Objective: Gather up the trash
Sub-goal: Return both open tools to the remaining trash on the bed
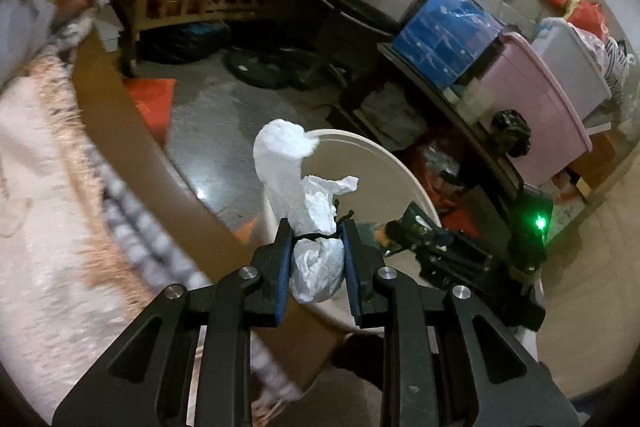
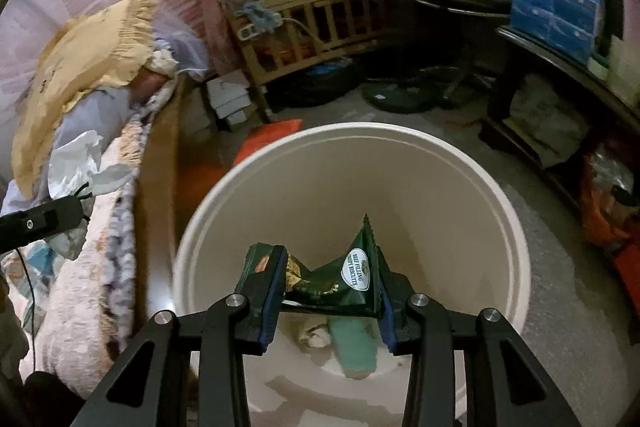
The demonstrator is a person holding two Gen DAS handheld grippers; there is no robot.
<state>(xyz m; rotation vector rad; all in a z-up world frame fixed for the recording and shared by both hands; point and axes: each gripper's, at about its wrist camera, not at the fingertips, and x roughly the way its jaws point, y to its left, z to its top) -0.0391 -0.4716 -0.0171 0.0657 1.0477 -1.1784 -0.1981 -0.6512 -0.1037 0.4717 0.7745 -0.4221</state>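
Now the drop-off: the right gripper (image 2: 326, 291) grasps a green biscuit wrapper (image 2: 336, 279) above the cream bin (image 2: 400, 155), needing only release; the left gripper (image 1: 316, 255), clenched on crumpled white tissue (image 1: 304, 187), must cross the rim.

Left tool (image 1: 316, 259) clamped, right tool (image 2: 328, 291) gripping (both angled downward).

The room was dim and yellowish, with a small glare spot on the glossy floor (image 1: 202, 193) and a green indicator light (image 1: 541, 223) glowing brightly. Fisheye distortion bent both views toward dark corners. The bedding (image 1: 60, 211) smeared with motion blur.
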